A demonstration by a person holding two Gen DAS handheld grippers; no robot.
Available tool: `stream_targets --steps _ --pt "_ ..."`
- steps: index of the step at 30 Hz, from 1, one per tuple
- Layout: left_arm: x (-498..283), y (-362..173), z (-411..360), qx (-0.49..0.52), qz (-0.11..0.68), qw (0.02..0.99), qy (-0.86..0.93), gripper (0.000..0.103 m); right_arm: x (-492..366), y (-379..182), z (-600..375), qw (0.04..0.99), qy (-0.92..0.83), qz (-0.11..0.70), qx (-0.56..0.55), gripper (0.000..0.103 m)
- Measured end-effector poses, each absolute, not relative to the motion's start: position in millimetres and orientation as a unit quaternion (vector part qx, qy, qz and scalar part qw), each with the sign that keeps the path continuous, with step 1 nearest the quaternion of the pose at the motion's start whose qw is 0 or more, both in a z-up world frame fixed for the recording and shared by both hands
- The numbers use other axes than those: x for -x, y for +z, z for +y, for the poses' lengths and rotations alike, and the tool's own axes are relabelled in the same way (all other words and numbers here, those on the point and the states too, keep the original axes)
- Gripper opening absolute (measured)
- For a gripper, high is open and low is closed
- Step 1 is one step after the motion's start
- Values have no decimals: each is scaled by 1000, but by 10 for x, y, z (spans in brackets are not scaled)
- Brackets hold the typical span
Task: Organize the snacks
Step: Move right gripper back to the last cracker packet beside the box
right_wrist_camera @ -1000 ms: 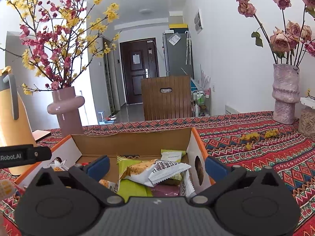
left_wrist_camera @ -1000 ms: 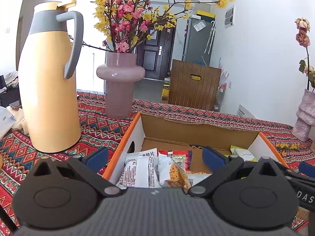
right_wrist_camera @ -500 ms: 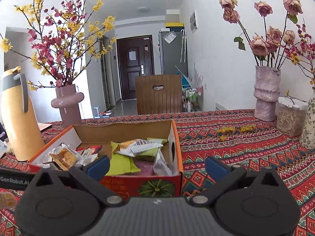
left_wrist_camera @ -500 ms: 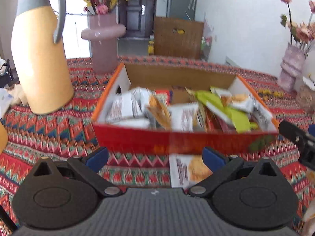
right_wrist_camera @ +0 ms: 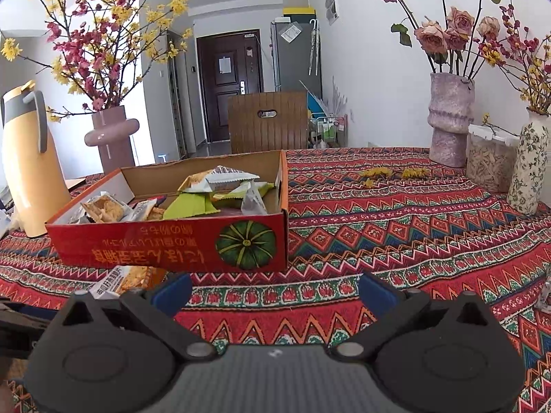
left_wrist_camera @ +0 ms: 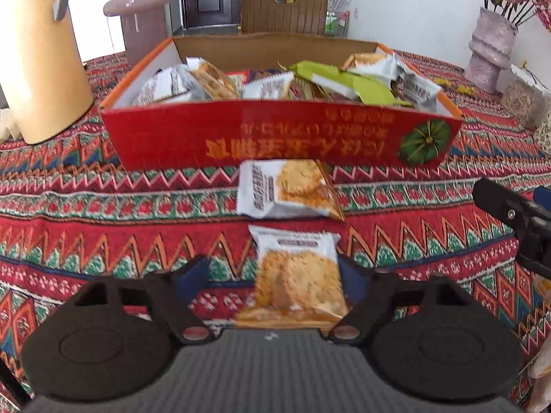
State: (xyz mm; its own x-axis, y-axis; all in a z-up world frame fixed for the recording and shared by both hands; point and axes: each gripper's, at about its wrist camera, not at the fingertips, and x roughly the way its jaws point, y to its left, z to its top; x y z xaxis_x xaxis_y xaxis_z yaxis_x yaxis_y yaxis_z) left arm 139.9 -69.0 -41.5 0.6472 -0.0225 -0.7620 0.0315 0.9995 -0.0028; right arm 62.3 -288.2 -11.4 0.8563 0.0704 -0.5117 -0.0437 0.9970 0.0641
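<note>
The left gripper has just been closing, its jaws half shut around a white-and-orange foil cracker packet lying flat on the red patterned tablecloth, just before the red cardboard snack box. Only the right pad appears to touch it. The packet's long axis runs away from the camera, white end toward the box. It should be pinched across its width, gently, mid-body. The right gripper stands wide open and empty.
</note>
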Motion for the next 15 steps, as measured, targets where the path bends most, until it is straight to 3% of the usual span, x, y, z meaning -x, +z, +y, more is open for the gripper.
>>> stream_targets --steps 3,15 --pt "-1342 -392 -733 -14 409 912 -28 45 -599 -137 -2878 962 30 271 -24 103" --pt "-1220 -226 -311 7 371 928 -22 43 -650 -209 -2625 955 46 294 -8 103"
